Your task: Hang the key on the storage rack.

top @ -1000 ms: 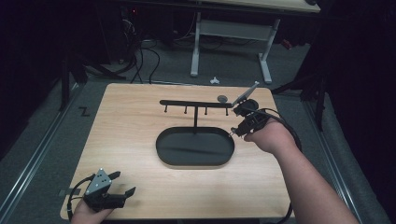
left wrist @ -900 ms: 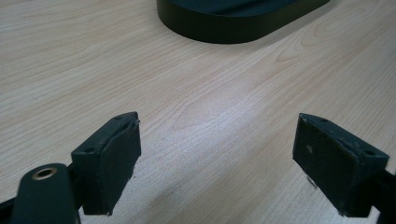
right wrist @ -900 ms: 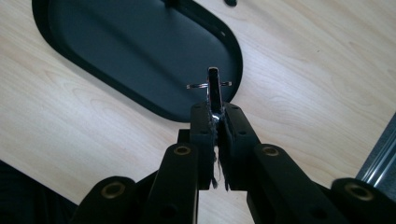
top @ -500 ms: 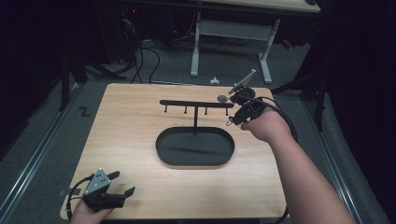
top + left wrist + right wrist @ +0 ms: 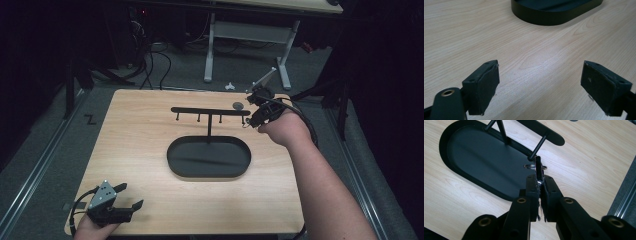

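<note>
Two grippers in play, one working. Right gripper (image 5: 539,178) clamped shut on a small dark tag with a metal key ring (image 5: 534,166) at its far end; in its own view the ring sits right at the tip of the end peg (image 5: 537,148) under the black hanger bar (image 5: 541,131). High view puts the same right gripper (image 5: 253,120) at the right end of that bar (image 5: 210,111), above the wooden table (image 5: 135,145). Whether the ring is over the peg or just beside it, cannot tell. Oval black tray (image 5: 209,157) forms the stand's base, nothing visible in it.

Left gripper (image 5: 120,205) rests at the near left corner of the table, jaws wide apart, nothing between them, well apart from the stand.

Step in hand, as I judge it: hanging the ring on the end peg. Next move calls for fine alignment, so the ring's opening meets the peg tip, then release only once it is seated.
</note>
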A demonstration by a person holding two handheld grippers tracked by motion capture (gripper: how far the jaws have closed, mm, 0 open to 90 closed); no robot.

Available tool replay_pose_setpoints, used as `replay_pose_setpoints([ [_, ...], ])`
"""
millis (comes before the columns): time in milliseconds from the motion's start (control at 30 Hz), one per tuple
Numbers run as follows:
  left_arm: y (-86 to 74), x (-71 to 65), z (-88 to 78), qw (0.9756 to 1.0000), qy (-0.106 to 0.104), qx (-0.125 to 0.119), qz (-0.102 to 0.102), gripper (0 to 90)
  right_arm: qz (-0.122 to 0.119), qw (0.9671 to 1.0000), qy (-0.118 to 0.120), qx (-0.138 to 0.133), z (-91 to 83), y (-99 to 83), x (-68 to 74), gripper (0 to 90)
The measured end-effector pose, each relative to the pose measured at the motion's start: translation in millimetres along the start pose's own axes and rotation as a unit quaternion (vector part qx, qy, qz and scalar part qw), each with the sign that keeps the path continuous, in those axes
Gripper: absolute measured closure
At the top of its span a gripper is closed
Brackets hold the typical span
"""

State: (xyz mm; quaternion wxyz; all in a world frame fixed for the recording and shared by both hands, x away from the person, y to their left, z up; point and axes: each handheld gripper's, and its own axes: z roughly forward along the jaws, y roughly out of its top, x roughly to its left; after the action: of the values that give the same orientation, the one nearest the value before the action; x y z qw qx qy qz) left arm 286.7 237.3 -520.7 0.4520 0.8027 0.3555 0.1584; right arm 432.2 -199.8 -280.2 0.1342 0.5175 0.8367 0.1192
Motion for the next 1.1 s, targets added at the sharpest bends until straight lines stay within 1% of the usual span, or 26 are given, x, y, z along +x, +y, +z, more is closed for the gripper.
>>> replay_pose_setpoints([
  [67, -0.3, 0.3, -0.1, 1.0, 0.0, 0.0, 0.0, 15.7, -0.002, 1.0, 0.001, -0.003, -0.6, 0.6, -0.3, 84.7],
  [100, -0.4, 0.4, 0.0, 1.0, 0.0, -0.001, -0.001, 15.7, 0.002, 1.0, 0.002, 0.0, -1.3, 1.2, 0.0, 84.7],
  [233, -0.1, 1.0, 0.3, 1.0, 0.0, 0.0, 0.0, 15.7, -0.006, 1.0, 0.001, -0.005, -2.0, 5.0, -0.2, 84.7],
  [267, -0.1, 1.1, 0.7, 1.0, 0.0, 0.001, 0.0, 15.8, -0.007, 1.0, -0.006, -0.002, -2.1, 6.7, 0.3, 84.7],
  [300, -0.2, 0.7, 1.3, 1.0, 0.0, 0.001, -0.001, 15.7, -0.006, 1.0, -0.006, -0.002, -1.5, 8.4, 0.3, 84.7],
  [333, -0.2, 0.4, 1.5, 1.0, 0.0, 0.001, -0.001, 15.7, -0.006, 1.0, 0.0, -0.004, -0.2, 9.6, 0.3, 84.7],
  [433, -0.2, 0.3, 1.0, 1.0, 0.001, 0.001, 0.001, 15.7, -0.012, 0.9999, -0.006, 0.004, 2.4, 13.5, 1.6, 84.7],
  [567, -0.3, 1.3, 0.4, 1.0, 0.0, 0.001, 0.0, 15.7, -0.013, 0.9999, -0.006, 0.005, 3.7, 18.5, 0.7, 84.6],
  [600, -0.2, 1.2, 0.5, 1.0, 0.001, 0.002, 0.001, 15.7, -0.01, 0.9999, -0.005, 0.008, 4.4, 19.7, 0.5, 84.6],
  [700, -0.1, 0.8, 1.0, 1.0, 0.0, 0.001, 0.001, 15.7, -0.014, 0.9998, -0.009, 0.012, 8.0, 23.6, 0.0, 84.6],
  [833, -0.2, 1.7, 0.8, 1.0, 0.0, 0.0, -0.001, 15.8, -0.006, 0.9998, -0.014, 0.016, 16.5, 26.9, -1.3, 84.4],
  [900, -0.2, 2.0, 0.6, 1.0, 0.0, 0.001, -0.001, 15.7, 0.0, 0.9998, -0.014, 0.012, 20.1, 27.1, -2.8, 84.1],
  [967, -0.3, 2.0, 0.9, 1.0, -0.001, 0.001, 0.0, 15.8, 0.0, 0.9998, -0.015, 0.013, 23.0, 27.0, -4.4, 83.7],
  [1100, -0.1, 1.1, 1.8, 1.0, -0.001, 0.002, 0.001, 15.8, 0.004, 0.9995, -0.022, 0.023, 32.1, 25.1, -6.2, 81.2],
])
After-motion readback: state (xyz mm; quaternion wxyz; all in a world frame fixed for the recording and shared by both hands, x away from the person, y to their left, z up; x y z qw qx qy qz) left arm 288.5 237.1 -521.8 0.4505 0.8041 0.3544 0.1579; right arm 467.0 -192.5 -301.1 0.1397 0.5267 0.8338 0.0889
